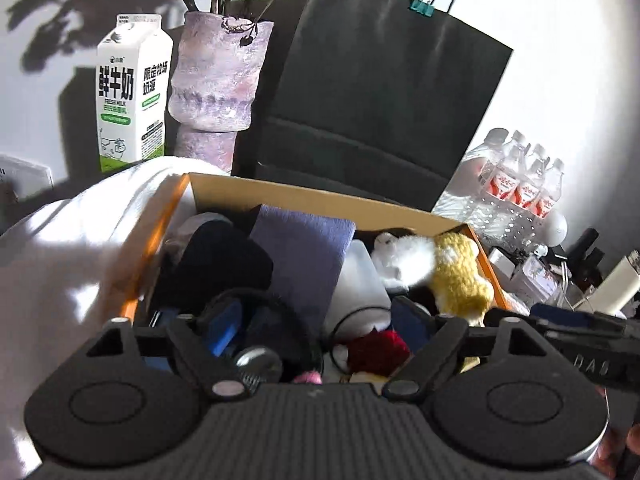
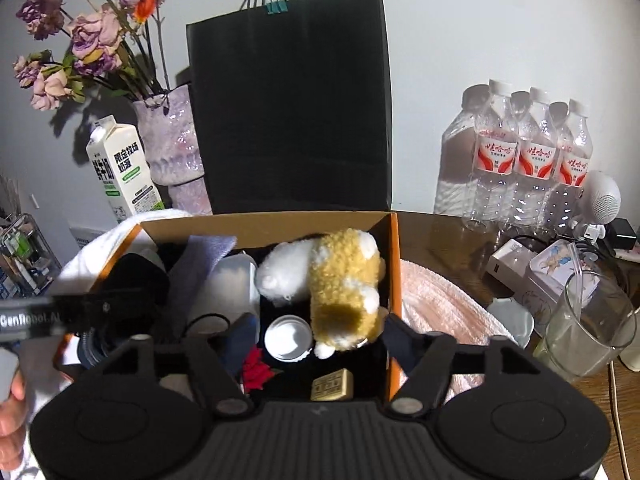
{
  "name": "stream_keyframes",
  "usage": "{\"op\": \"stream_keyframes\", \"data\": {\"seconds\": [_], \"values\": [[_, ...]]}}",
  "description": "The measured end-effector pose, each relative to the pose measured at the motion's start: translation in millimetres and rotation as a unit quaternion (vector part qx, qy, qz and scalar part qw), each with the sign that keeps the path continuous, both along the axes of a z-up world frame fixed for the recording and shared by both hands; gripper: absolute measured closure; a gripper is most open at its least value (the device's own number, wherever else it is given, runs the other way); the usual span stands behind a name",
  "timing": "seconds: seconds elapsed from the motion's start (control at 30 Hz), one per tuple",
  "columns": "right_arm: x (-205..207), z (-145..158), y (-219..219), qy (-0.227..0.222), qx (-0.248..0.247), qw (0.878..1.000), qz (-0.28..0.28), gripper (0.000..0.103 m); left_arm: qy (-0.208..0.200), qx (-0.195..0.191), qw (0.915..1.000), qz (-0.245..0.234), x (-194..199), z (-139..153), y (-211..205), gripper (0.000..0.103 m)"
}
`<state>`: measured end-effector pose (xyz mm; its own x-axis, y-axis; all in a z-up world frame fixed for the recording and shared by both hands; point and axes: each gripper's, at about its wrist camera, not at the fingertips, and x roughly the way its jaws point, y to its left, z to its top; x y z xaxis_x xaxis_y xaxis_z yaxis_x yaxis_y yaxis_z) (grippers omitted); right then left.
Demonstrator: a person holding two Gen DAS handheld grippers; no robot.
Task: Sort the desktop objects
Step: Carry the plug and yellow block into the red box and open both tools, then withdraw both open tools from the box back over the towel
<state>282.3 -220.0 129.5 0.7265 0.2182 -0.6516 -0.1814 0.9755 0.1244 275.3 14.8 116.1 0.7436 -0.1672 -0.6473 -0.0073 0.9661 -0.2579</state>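
Cardboard box, packed with one yellow-and-white plush toy, one purple cloth and one red pompom, sits before the left gripper, its jaws spread and empty. From the right wrist, the right gripper is likewise spread over the box; three water bottles, one milk carton and one black bag stand behind.
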Motion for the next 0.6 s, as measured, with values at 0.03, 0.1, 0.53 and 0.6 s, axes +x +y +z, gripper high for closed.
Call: {"op": "stream_keyframes", "data": {"seconds": [0.03, 0.1, 0.53, 0.6], "values": [[-3.4, 0.7, 0.0, -0.002, 0.004, 1.0, 0.0, 0.023, -0.001, 0.009, 1.0, -0.001, -5.1, -0.2, -0.6, 0.012], [-11.2, 0.7, -0.9, -0.003, 0.011, 1.0, -0.002, 0.023, -0.004, 0.032, 0.9995, 0.002, -15.6, 0.1, -3.4, 0.006], [-168.1, -27.1, -8.5, -0.057, 0.039, 0.997, 0.031, 0.015, 0.011, -0.044, 0.9985, -0.03, -171.8, -40.3, 16.9, 0.0], [-199.4, -39.0, -11.3, -0.058, 0.039, 0.997, 0.036, 0.015, 0.004, -0.05, 0.9983, -0.027, -207.6, -46.9, 18.3, 0.0]]}}
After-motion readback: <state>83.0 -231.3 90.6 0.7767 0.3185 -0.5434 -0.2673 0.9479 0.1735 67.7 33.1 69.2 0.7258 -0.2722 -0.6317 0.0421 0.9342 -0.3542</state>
